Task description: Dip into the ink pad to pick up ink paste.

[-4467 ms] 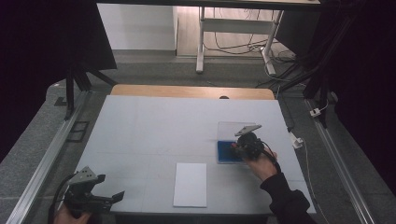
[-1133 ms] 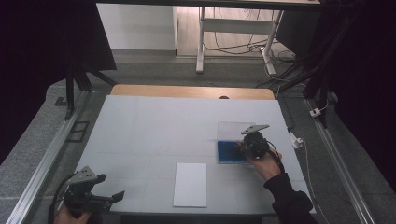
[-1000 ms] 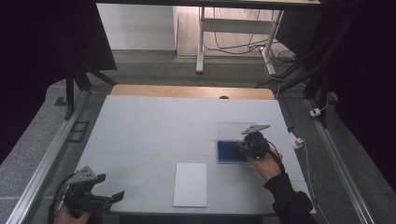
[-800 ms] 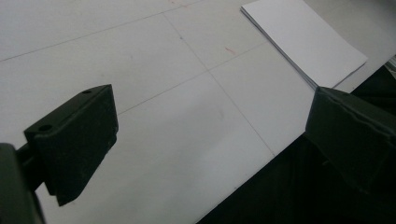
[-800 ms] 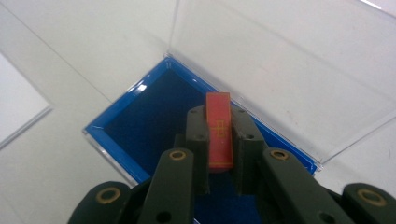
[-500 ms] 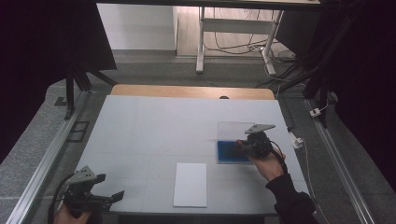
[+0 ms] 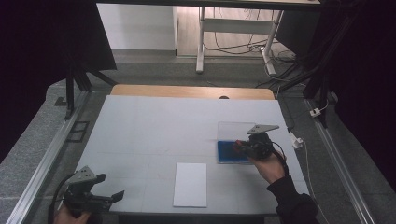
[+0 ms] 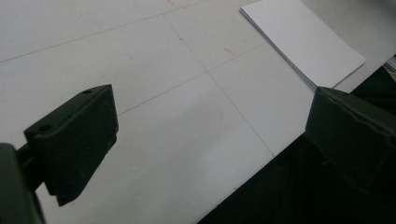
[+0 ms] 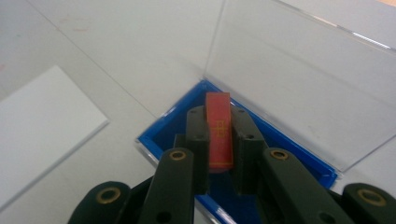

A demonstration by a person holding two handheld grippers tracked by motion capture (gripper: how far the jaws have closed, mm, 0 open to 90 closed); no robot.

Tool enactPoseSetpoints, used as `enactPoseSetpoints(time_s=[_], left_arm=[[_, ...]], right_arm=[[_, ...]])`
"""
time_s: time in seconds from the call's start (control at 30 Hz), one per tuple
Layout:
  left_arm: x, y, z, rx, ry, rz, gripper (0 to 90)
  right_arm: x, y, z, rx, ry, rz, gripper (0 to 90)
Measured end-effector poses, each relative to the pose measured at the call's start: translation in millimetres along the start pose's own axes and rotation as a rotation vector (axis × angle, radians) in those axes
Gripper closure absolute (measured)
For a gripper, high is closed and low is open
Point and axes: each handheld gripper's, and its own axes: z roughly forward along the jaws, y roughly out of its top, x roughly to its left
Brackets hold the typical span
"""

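Note:
A clear box with a blue base [image 7: 232, 151] [image 9: 163, 128] sits at the right of the table, its transparent lid [image 9: 299, 79] standing open. My right gripper [image 7: 240, 146] [image 9: 218, 140] is over the blue base, shut on a thin red card with gold marks [image 9: 218, 135], held edge-up between the jaws. A white sheet stack [image 7: 190, 184] [image 8: 301, 39] [image 9: 44, 126] lies near the table's front edge. My left gripper [image 7: 105, 198] [image 8: 210, 135] hovers at the front left corner, jaws wide open with nothing between them.
The white tabletop [image 7: 154, 130] has a wooden strip [image 7: 191, 91] along its far edge. Metal rails [image 7: 51, 154] run along both sides. A white plug and cable [image 7: 297, 141] lie just off the right edge. A desk frame with cables [image 7: 233, 28] stands beyond.
My right gripper has shifted slightly to the right over the blue box and turned a little. The left gripper has stayed still.

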Motion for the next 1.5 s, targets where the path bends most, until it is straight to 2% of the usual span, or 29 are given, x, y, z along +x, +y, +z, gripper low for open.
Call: enactPoseSetpoints(time_s=[0.17, 0.83, 1.5], left_arm=[[0.0, 0.1, 0.1, 0.0, 0.0, 0.0, 2.8], [1.1, -0.4, -0.7, -0.008, -0.007, -0.008, 2.7], [1.1, -0.4, -0.6, -0.008, -0.006, -0.008, 2.7]], right_arm=[[5.2, 0.7, -3.2, -0.018, 0.027, 0.008, 79.6], [28.2, 5.8, -5.2, -0.032, 0.106, -0.029, 79.6], [62.8, 12.8, -1.1, -0.038, 0.185, -0.104, 79.6]])
